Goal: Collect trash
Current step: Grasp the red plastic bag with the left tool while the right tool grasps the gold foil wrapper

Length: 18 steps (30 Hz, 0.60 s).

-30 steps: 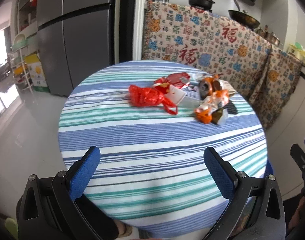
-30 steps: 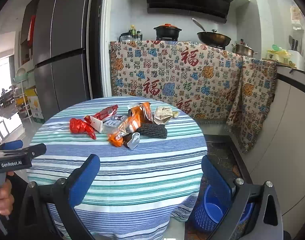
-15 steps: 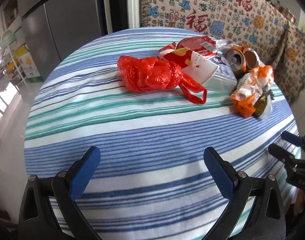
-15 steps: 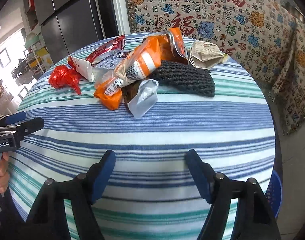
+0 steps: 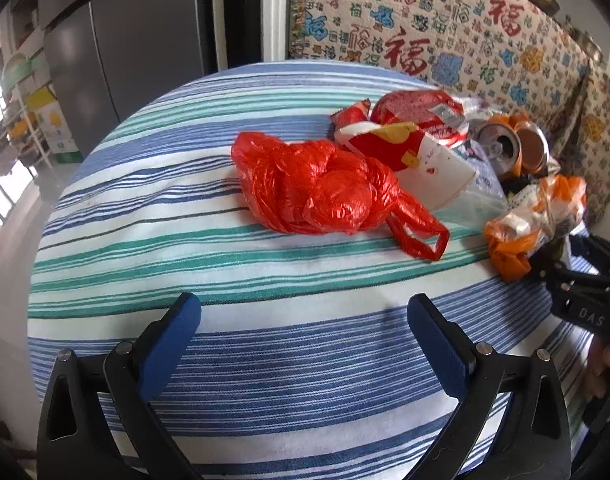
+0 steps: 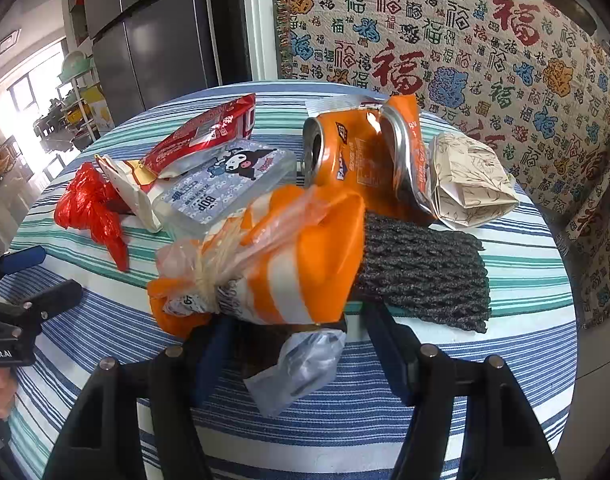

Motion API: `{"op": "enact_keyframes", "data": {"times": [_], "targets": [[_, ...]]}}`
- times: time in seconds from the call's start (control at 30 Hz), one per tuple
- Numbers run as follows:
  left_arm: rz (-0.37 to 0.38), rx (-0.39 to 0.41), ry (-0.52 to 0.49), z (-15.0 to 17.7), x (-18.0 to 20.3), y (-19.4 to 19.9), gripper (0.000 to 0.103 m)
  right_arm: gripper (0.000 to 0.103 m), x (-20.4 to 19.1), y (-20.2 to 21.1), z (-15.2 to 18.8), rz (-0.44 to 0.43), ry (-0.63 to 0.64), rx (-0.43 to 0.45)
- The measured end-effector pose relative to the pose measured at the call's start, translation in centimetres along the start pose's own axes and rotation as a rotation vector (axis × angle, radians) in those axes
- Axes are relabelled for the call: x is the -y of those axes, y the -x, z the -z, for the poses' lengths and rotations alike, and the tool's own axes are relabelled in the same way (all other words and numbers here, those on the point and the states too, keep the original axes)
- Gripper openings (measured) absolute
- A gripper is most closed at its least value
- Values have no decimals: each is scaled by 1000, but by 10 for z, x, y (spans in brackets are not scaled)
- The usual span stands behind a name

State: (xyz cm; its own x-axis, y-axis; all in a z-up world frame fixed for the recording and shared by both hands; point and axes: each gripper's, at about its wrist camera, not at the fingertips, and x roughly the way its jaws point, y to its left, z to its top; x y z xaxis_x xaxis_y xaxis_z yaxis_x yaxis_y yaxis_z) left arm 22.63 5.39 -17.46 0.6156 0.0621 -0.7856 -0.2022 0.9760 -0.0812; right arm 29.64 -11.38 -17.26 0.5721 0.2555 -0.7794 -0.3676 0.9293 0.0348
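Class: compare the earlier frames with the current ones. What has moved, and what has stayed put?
Both grippers came in over the table toward the trash. The right gripper is closing around the orange bag and silver wrapper. The left gripper stays open, short of the red bag. The trash hasn't shifted.

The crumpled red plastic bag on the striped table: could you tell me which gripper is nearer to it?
Left. The left gripper faces the red plastic bag across bare cloth, open. The right gripper, closing around the orange wrapper, is farther off to the bag's right.
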Motion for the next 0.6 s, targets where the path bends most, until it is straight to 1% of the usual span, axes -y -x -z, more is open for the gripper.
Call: {"op": "enact_keyframes", "data": {"times": [0.1,0.23,0.3,0.37,0.47,0.57,0.6], "targets": [[27,35,27,-19,3,2,103,67,0,0,-1,-6,-6,0],[3,24,98,-44,2,-13,102,67,1,0,-1,-2,-4,0],[-12,13,126,-50,-2,-22,102,67,3,1,-1,-12,-13,3],[-29,5,127,-48,-8,-25,101,67,7,2,0,-32,-32,9],[-54,-4,102,-41,-21,-17,101,66,12,8,6,-50,-46,13],[-114,-16,63,-28,-42,-5,101,65,10,14,14,-48,-14,7],[-115,-32,53,-23,-49,-4,101,65,10,15,17,-44,-1,4]]}}
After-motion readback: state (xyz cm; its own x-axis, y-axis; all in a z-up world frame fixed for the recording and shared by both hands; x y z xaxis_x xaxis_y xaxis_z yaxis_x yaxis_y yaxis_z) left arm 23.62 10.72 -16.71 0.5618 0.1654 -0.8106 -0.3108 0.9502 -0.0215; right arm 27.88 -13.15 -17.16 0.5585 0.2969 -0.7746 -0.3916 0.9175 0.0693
